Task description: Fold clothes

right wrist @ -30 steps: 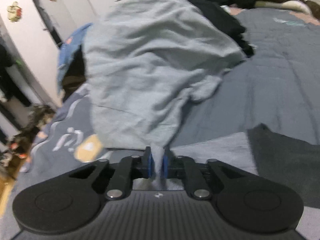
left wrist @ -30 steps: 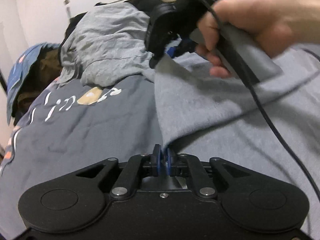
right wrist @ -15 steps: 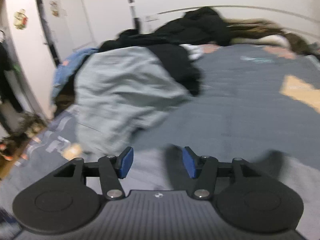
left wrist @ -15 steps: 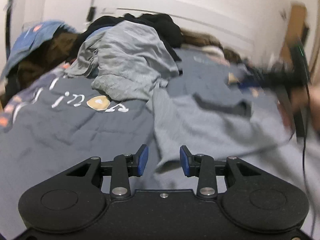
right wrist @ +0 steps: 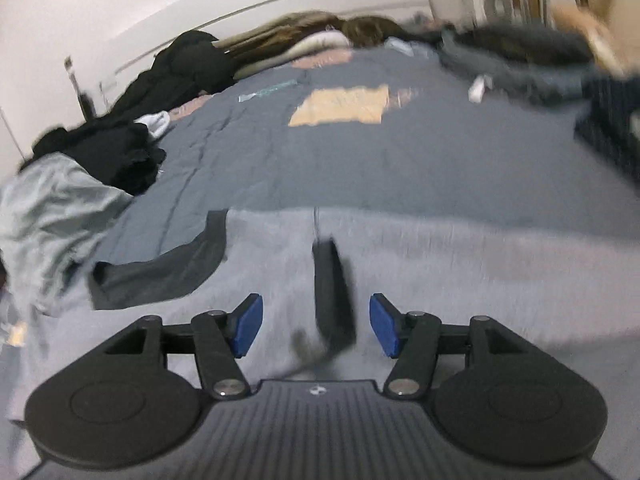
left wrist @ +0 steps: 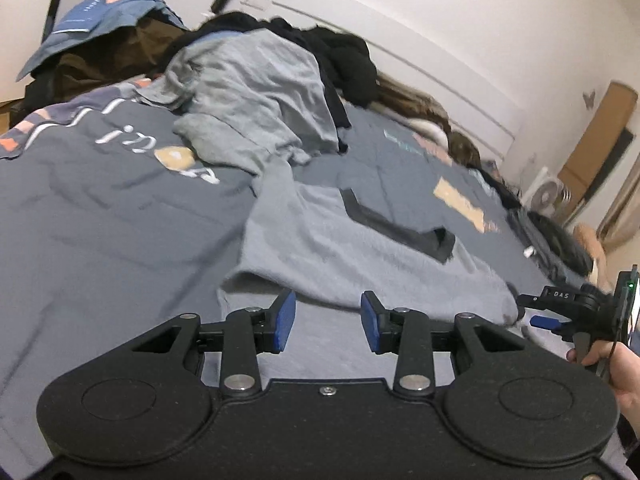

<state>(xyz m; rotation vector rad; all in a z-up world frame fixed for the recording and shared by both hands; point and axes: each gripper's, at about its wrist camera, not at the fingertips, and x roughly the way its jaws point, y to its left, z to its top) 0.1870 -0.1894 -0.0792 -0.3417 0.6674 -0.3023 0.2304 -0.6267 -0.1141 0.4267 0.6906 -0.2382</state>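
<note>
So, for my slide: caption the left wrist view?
Open left gripper above a grey garment spread on the bed.

Left gripper (left wrist: 328, 322): matte black body with two round raised discs, two angled finger arms each pivoting on a silver bolt, one small screw at the centre, and blue pads (left wrist: 285, 322) on the fingertips. Right gripper (right wrist: 316, 330): the same black build with silver pivot bolts and blue pads (right wrist: 248, 330), its central housing ribbed and bearing a small pale logo. Seen from the left wrist view, the right gripper carries white lettering "DAS", a green indicator light and a thin black cable beside the person's hand (left wrist: 618, 364).
</note>
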